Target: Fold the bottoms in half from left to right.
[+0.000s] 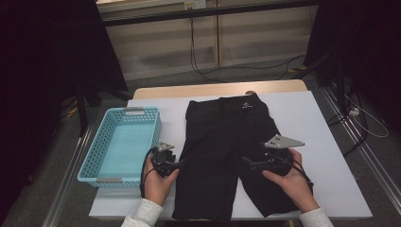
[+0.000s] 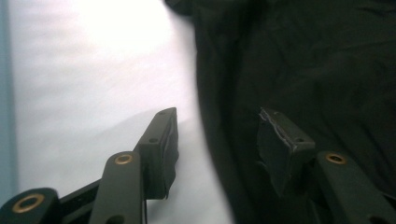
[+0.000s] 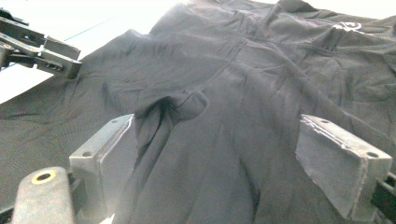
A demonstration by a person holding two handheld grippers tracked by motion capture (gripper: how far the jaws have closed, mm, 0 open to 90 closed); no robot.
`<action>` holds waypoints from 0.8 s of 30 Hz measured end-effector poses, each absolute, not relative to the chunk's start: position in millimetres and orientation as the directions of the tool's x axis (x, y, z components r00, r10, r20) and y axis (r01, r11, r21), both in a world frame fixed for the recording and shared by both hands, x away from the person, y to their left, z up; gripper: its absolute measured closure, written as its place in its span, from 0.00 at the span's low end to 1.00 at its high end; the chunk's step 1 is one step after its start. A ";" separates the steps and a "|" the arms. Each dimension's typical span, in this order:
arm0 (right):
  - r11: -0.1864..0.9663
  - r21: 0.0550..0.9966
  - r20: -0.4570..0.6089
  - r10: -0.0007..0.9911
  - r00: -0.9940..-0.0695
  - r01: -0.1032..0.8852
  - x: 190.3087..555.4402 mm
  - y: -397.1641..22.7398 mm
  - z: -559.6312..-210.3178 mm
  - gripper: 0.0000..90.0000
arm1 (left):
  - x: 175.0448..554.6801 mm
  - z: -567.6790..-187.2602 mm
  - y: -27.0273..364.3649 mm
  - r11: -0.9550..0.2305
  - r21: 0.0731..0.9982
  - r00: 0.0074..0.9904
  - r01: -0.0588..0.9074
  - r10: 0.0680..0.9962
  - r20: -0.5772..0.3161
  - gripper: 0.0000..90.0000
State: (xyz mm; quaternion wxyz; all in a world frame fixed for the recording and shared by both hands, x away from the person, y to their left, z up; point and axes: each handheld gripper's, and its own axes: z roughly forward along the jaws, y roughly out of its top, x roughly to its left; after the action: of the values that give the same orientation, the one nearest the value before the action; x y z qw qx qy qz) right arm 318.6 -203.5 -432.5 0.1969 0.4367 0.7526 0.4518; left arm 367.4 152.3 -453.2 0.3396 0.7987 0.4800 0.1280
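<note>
A pair of black shorts [image 1: 227,142] lies flat on the white-covered table [image 1: 321,123], waistband at the far side. My left gripper [image 1: 182,163] is at the outer edge of the shorts' left leg. In the left gripper view its jaws [image 2: 217,126] stand apart, one over the white cover and one over the black cloth [image 2: 303,70], pressing on nothing. My right gripper [image 1: 246,161] hovers over the right leg. In the right gripper view its jaws [image 3: 215,135] are wide open above the crotch seam of the shorts [image 3: 187,102]. The left gripper [image 3: 60,58] appears at the top left of that view.
A light blue plastic basket [image 1: 120,179] stands on the table's left side, close to my left hand. White cover lies bare to the right of the shorts. Cables run on the floor beyond the table.
</note>
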 end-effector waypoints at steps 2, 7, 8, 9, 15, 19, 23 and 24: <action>0.208 0.853 0.102 0.833 -0.544 0.478 318.8 -201.9 -432.5 0.15 | 363.9 -453.4 151.8 -0.295 0.665 0.496 0.686 0.858 -0.132 0.57; 0.213 0.851 0.101 0.831 -0.547 0.480 320.1 -200.0 -433.7 0.15 | 360.9 -453.8 148.4 -0.265 0.660 0.485 0.703 0.857 -0.172 0.68; 0.216 0.851 0.097 0.831 -0.547 0.479 320.3 -200.1 -433.9 0.15 | 360.8 -453.5 148.1 -0.269 0.656 0.486 0.705 0.857 -0.171 0.71; 0.216 0.851 0.096 0.832 -0.547 0.479 320.3 -200.1 -434.0 0.15 | 361.4 -453.9 147.5 -0.262 0.656 0.485 0.708 0.855 -0.182 0.75; 0.220 0.848 0.093 0.834 -0.544 0.483 318.2 -200.5 -435.4 0.15 | 364.7 -453.9 143.3 -0.224 0.619 0.476 0.753 0.835 -0.276 0.97; 0.214 0.847 0.096 0.839 -0.536 0.487 316.7 -202.6 -436.5 0.15 | 364.3 -451.0 136.8 -0.233 0.622 0.497 0.748 0.817 -0.292 0.99; 0.207 0.849 0.093 0.847 -0.523 0.486 316.5 -204.6 -436.3 0.15 | 362.1 -441.7 130.1 -0.237 0.643 0.528 0.729 0.793 -0.306 0.99; 0.206 0.849 0.092 0.849 -0.521 0.487 316.8 -204.6 -436.3 0.15 | 361.5 -439.6 128.3 -0.233 0.650 0.535 0.723 0.784 -0.313 0.99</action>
State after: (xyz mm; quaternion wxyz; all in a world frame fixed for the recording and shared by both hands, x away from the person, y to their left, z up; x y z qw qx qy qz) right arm 316.8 -204.6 -436.3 0.2031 0.4453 0.7496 0.4456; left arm 361.5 128.3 -439.6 0.3905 0.7843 0.4804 0.0393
